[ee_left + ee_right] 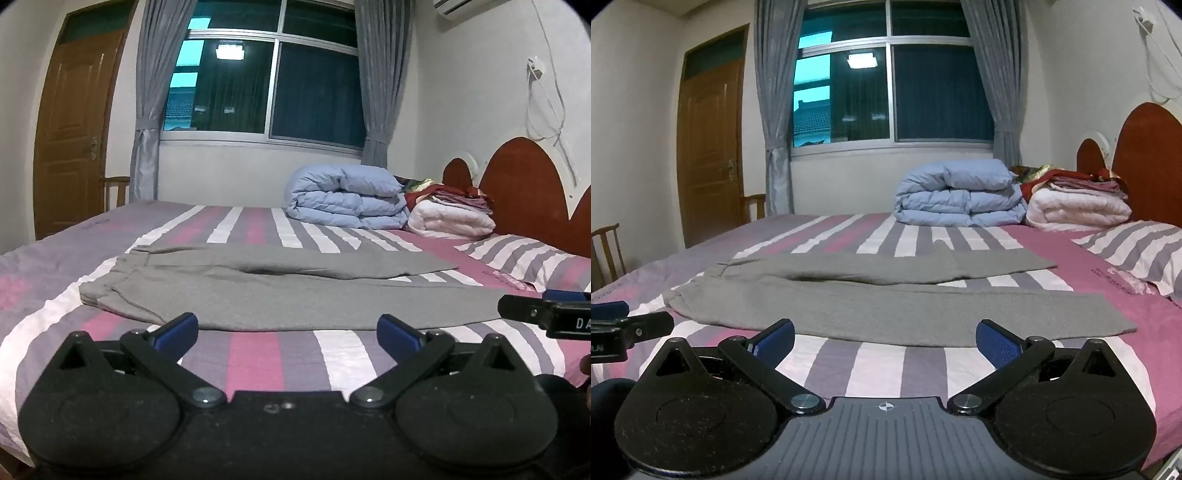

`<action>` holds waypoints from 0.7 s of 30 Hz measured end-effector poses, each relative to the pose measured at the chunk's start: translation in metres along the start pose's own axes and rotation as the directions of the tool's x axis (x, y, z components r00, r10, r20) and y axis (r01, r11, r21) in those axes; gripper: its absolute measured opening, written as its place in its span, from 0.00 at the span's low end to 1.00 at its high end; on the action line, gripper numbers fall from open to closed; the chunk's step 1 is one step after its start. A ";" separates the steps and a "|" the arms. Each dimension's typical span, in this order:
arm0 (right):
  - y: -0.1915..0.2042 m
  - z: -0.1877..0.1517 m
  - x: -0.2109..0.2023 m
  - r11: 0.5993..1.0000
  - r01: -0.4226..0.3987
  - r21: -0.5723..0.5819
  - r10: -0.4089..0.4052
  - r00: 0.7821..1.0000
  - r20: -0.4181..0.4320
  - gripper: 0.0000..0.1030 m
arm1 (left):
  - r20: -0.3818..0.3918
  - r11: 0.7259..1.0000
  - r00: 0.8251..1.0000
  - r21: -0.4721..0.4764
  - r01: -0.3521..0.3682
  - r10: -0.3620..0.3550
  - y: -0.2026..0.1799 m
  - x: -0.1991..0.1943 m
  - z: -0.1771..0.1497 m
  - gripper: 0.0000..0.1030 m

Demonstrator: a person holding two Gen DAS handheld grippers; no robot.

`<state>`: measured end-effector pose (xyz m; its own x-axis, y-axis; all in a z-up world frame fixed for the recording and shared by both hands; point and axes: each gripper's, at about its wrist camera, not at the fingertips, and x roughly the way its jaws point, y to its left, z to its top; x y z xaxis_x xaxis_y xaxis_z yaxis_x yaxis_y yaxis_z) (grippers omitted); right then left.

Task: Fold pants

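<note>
The grey knit cotton pants (280, 295) lie flat mid-frame on the striped bed (269, 354): soft, light, limp. Both grippers' fingers spread wide, empty; best pinched at waistband left and hems right.

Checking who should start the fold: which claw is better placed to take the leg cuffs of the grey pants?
Probably the right claw. The grey pants lie flat with leg ends toward the pillow, on its side. The left claw faces the waist half. Both stand open, short of the cloth.
</note>
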<state>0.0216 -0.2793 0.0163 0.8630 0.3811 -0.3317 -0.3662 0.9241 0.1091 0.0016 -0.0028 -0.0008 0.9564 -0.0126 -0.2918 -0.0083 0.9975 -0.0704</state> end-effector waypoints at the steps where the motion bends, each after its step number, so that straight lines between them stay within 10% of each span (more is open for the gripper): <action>1: 0.000 0.000 0.000 1.000 0.001 0.002 -0.001 1.000 0.000 1.00 | 0.001 1.000 1.000 0.004 -0.006 0.006 0.004 -0.001 -0.001 0.94; 21: -0.002 -0.003 0.002 1.000 0.006 0.014 -0.006 1.000 -0.005 1.00 | -0.005 1.000 1.000 0.018 -0.023 0.023 0.001 0.006 -0.002 0.94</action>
<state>0.0228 -0.2806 0.0127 0.8636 0.3753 -0.3367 -0.3559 0.9268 0.1201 0.0065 -0.0018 -0.0050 0.9545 0.0101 -0.2980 -0.0252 0.9986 -0.0467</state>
